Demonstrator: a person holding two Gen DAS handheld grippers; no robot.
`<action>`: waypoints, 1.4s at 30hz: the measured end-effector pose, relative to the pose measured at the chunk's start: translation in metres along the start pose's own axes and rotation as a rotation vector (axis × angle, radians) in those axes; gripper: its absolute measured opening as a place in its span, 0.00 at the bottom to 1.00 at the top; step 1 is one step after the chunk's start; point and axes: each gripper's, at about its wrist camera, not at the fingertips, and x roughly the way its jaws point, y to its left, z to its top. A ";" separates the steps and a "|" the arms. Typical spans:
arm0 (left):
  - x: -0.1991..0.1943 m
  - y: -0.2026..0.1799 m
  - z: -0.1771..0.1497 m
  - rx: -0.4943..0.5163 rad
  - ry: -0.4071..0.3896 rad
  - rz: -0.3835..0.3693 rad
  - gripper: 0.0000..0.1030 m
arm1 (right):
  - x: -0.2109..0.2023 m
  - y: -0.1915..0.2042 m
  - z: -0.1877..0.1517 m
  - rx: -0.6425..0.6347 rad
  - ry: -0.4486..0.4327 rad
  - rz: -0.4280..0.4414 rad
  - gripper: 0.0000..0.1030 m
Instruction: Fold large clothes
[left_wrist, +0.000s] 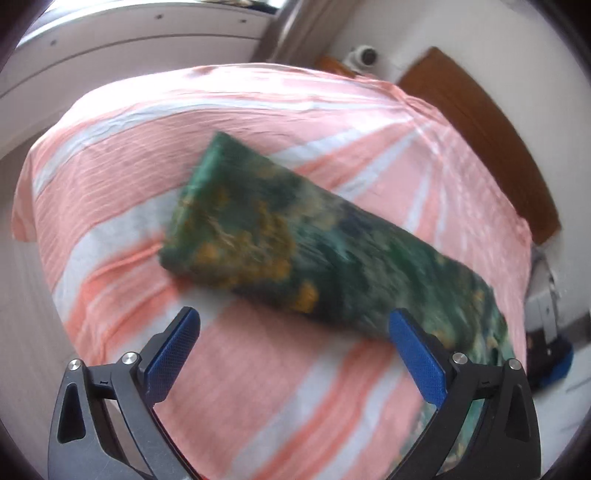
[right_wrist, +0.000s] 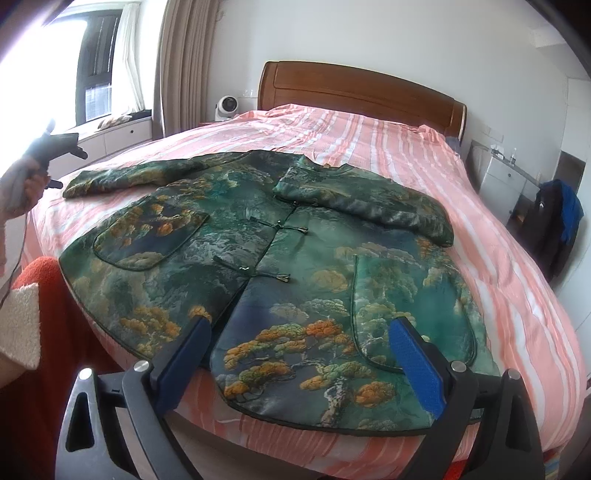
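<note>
Green brocade jacket with orange tree pattern (right_wrist: 280, 266) lies front-up on the pink-and-white striped bed (right_wrist: 424, 147). One sleeve (right_wrist: 365, 203) is already laid across the chest; the other sleeve (left_wrist: 295, 240) remains extended. Left gripper (left_wrist: 295, 354) and right gripper (right_wrist: 299, 358) hover released, empty. Body folds remain.

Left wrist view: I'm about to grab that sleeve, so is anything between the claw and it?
Nothing visible. The left claw, open, faces the jacket sleeve across bare striped bedsheet.
</note>
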 end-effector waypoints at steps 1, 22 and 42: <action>0.009 0.013 0.009 -0.045 -0.010 0.054 0.99 | -0.001 0.004 0.001 -0.011 0.001 0.004 0.93; -0.033 -0.064 0.053 0.164 -0.214 0.149 0.08 | -0.001 0.012 -0.008 -0.021 -0.001 0.034 0.93; -0.023 -0.509 -0.267 1.008 0.144 -0.364 0.13 | -0.028 -0.049 -0.032 0.180 -0.081 -0.025 0.93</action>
